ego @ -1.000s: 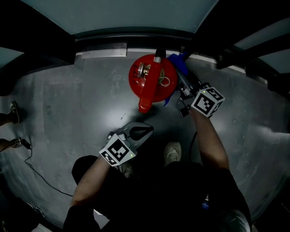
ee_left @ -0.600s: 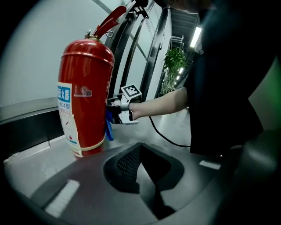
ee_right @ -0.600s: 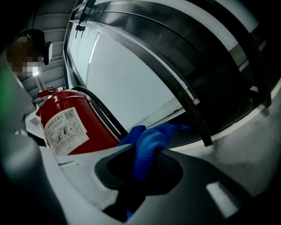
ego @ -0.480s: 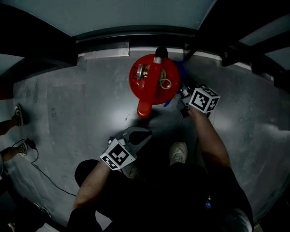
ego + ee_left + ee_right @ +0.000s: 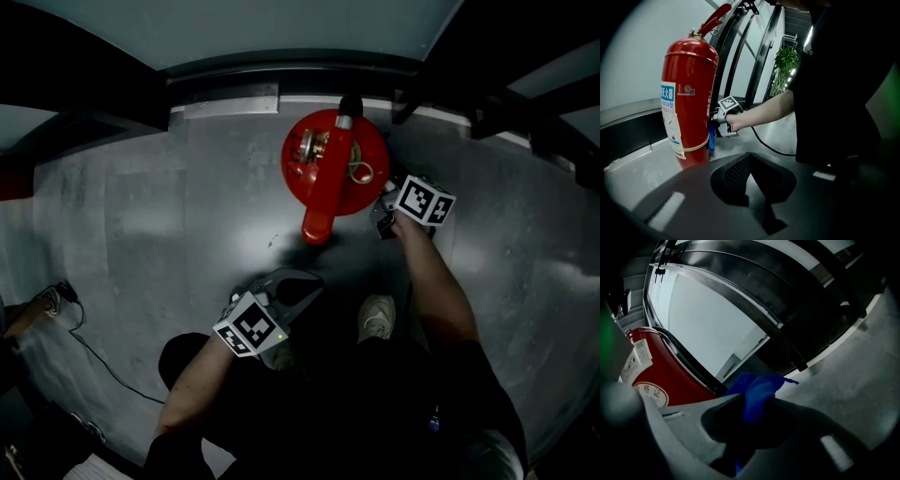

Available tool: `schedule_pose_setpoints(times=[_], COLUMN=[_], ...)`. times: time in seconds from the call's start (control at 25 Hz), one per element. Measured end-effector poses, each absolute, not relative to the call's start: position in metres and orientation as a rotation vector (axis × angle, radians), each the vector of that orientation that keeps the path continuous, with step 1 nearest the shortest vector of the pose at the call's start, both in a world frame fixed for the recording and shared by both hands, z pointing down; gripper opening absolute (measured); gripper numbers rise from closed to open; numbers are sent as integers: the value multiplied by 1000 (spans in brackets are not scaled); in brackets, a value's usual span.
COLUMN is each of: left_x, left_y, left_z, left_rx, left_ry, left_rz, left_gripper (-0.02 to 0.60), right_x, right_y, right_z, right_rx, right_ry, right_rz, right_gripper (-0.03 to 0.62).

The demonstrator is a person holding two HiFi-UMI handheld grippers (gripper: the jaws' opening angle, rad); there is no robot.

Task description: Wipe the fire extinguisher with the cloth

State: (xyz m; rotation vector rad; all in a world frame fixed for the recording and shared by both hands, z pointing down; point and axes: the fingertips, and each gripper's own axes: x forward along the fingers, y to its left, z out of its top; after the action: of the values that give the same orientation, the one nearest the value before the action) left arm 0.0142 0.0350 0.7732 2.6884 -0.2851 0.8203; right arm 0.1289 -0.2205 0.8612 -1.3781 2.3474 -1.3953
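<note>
The red fire extinguisher (image 5: 336, 173) stands upright on the grey concrete floor (image 5: 187, 216), close to the foot of a glazed wall, with its lever (image 5: 319, 223) pointing back toward the person. The right hand-held gripper (image 5: 382, 204) sits low at the cylinder's right side, its jaws clamped on a bunched blue cloth (image 5: 757, 392) that lies against or just beside the red body; which of the two cannot be told. The left hand-held gripper (image 5: 291, 286) hangs well apart from the extinguisher, near the person's legs, jaws together with nothing between them, so nothing braces the cylinder. That looks like the main hazard: a firm sideways stroke could skid the extinguisher or tip it toward the wall. Only a wad of cloth sticks out past the jaws, so a drag over the paper label (image 5: 670, 112) might pull the fabric free, or let the hard jaw tips scrape the paint. Working this low also risks the cloth catching on the floor.
</note>
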Motion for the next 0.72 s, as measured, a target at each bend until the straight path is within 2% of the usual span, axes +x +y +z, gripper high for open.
schedule_pose_setpoints(times=[0.72], left_x=[11], left_y=[27], left_z=[761], left_rx=[2747], left_ry=[-364], left_rz=[767], left_gripper=[7], right_x=[133], right_y=[-183], right_z=[942], right_rx=[-1633], right_ry=[2481], right_rz=[-1559], right_gripper=[61])
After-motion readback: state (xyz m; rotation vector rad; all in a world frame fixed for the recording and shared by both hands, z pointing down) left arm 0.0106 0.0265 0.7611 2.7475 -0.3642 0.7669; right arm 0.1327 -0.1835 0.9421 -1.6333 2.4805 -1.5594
